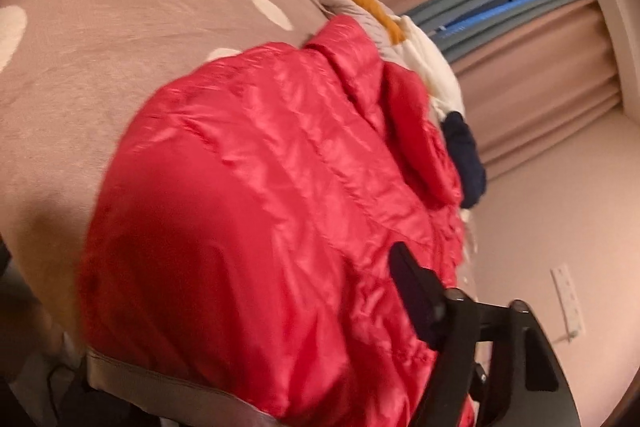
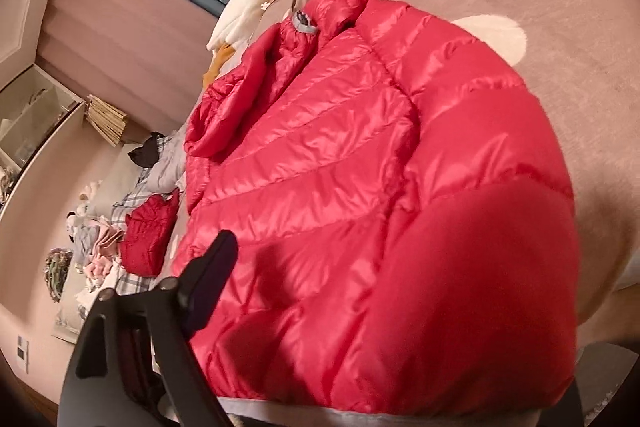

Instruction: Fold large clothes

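A red quilted down jacket (image 1: 272,195) lies on a brown bedspread with white spots (image 1: 100,39). Its collar end points away and its grey-trimmed hem (image 2: 280,409) is at the near bottom edge of both views. In the left wrist view only one black finger (image 1: 416,291) of my left gripper shows, over the jacket's right part; the other finger is hidden under the fabric. In the right wrist view the jacket (image 2: 380,179) fills the frame and one black finger (image 2: 212,267) of my right gripper lies at its left edge; the other finger is hidden.
A white, orange and navy bundle of cloth (image 1: 432,79) lies at the bed's far edge. A folded red garment (image 2: 148,235) and a heap of mixed clothes (image 2: 96,251) lie beyond the jacket. Pink curtains (image 1: 520,75) and a wall socket (image 1: 568,303) stand behind.
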Demonstrator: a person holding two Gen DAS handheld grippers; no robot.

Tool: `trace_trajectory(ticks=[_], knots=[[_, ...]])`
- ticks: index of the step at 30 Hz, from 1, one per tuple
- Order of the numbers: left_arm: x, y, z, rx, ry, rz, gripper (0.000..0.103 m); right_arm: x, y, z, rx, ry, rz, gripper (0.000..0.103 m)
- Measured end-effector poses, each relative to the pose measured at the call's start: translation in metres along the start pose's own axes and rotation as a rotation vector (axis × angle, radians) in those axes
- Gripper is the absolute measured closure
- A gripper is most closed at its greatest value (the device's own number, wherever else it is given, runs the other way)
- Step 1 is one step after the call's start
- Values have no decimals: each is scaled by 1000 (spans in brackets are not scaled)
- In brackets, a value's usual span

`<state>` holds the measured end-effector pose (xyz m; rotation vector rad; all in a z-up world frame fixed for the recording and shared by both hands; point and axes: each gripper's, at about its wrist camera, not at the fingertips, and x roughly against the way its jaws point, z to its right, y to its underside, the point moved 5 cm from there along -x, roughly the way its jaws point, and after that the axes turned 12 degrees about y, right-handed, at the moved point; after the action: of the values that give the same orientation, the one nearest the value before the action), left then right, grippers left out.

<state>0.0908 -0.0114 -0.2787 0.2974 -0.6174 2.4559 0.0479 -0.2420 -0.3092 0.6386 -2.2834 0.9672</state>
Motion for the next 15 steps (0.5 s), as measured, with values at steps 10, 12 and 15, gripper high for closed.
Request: trace_trajectory(ticks=[10,12,15], knots=[[-7,-2,-5,-102,-173,44,71,-6,1,11,64,115,41,66],[-9,-1,-2,-135,-207,42,71,-8,-1,14,67,133,39,74],[-9,-1,-1,-149,-245,36,71,-10,-3,17,62,137,39,78]])
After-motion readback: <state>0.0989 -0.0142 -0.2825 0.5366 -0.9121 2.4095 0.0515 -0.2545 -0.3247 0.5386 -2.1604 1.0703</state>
